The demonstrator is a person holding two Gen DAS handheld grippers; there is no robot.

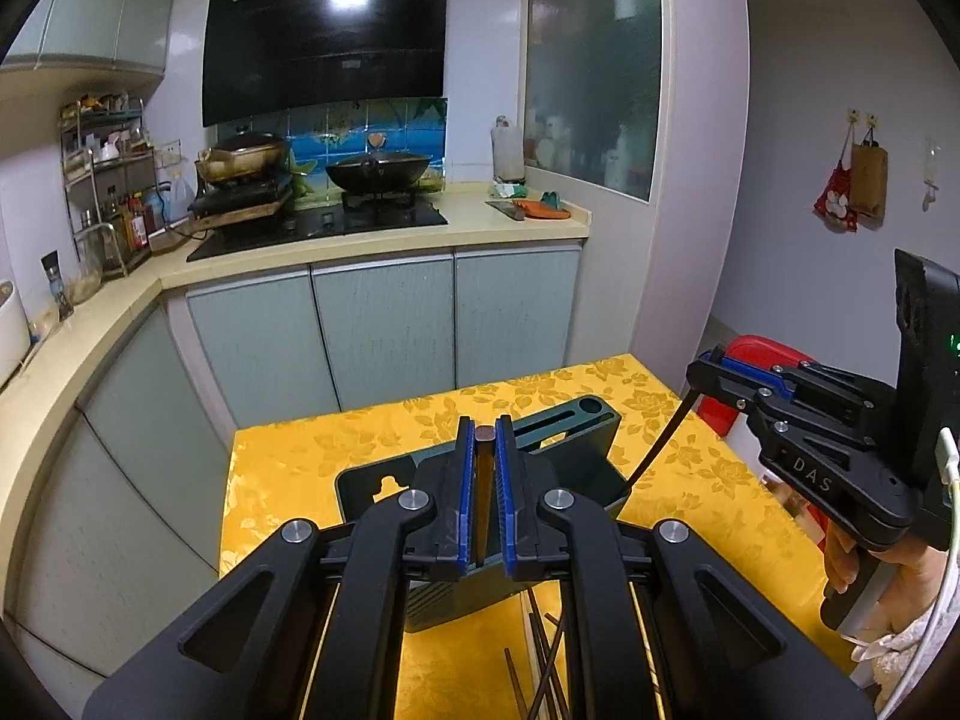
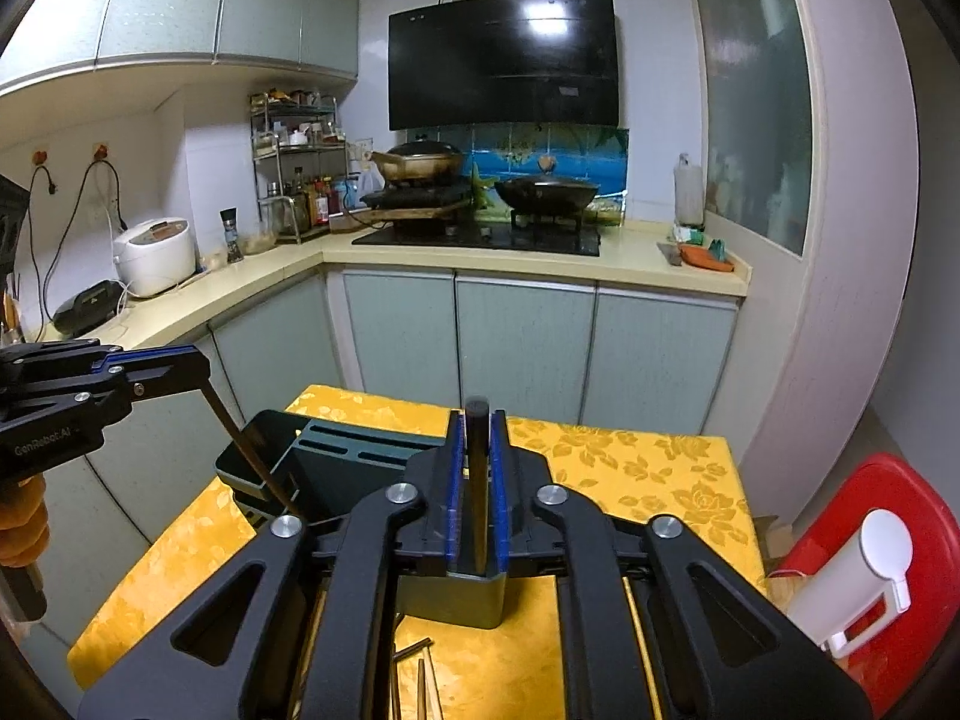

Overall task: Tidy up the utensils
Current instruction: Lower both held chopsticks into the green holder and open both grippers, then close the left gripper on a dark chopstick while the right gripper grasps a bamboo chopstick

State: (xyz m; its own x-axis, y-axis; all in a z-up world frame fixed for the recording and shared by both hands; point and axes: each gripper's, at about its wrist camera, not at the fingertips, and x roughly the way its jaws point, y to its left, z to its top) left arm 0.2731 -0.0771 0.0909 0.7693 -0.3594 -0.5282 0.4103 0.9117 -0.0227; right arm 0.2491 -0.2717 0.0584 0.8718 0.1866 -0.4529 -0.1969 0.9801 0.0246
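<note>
A dark green utensil holder point(image 1: 576, 456) point(image 2: 336, 456) with slots and compartments stands on the yellow table. My left gripper point(image 1: 485, 438) is shut on a brown chopstick point(image 1: 483, 498) held upright above the holder; it also shows from the side in the right wrist view point(image 2: 198, 369), its chopstick point(image 2: 252, 450) slanting down into the holder. My right gripper point(image 2: 478, 420) is shut on a dark chopstick point(image 2: 478, 480) over the holder's near compartment; in the left wrist view point(image 1: 699, 369) its chopstick point(image 1: 657, 444) reaches down to the holder's right side.
Several loose chopsticks point(image 1: 540, 660) point(image 2: 414, 672) lie on the yellow floral tablecloth point(image 1: 690, 516) point(image 2: 648, 456) in front of the holder. A red stool point(image 2: 864, 540) with a white bottle stands at the right. Kitchen counter point(image 2: 480, 258), stove and cabinets stand behind.
</note>
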